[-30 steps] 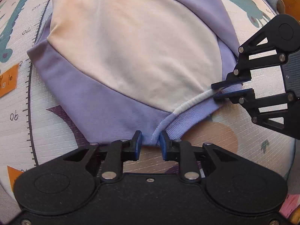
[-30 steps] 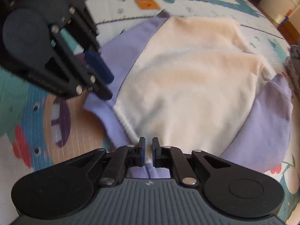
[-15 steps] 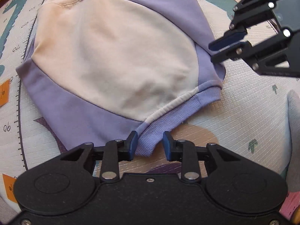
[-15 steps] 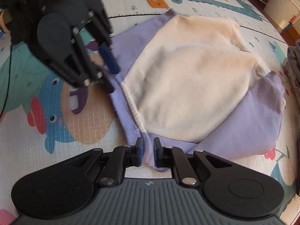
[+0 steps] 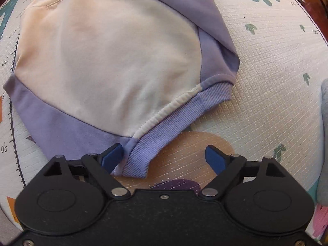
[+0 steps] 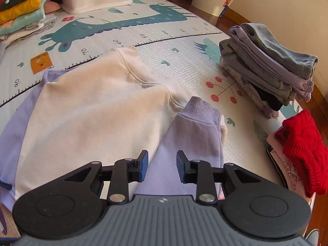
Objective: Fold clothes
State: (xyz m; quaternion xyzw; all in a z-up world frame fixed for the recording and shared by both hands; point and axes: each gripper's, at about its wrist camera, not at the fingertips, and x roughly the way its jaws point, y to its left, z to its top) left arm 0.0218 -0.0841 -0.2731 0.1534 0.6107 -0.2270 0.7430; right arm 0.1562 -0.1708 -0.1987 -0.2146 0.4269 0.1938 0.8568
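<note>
The sweatshirt (image 5: 106,61) lies flat on the play mat (image 5: 276,82), cream body up, one lilac sleeve (image 6: 196,127) laid over it. At the sweatshirt's ribbed hem (image 5: 174,121) the left gripper (image 5: 164,160) stands wide and holds nothing, probably just clear of the cloth. Over the sleeve, the right gripper (image 6: 162,164) is half open and empty, perhaps ready to pinch it. Right of the sweatshirt stands a folded pile (image 6: 266,71).

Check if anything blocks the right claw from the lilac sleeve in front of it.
Nothing visible does. The right claw is open, and the lilac sleeve of the cream sweatshirt lies right ahead between its fingers. The grey clothes stack and red knit sit off to the right.
</note>
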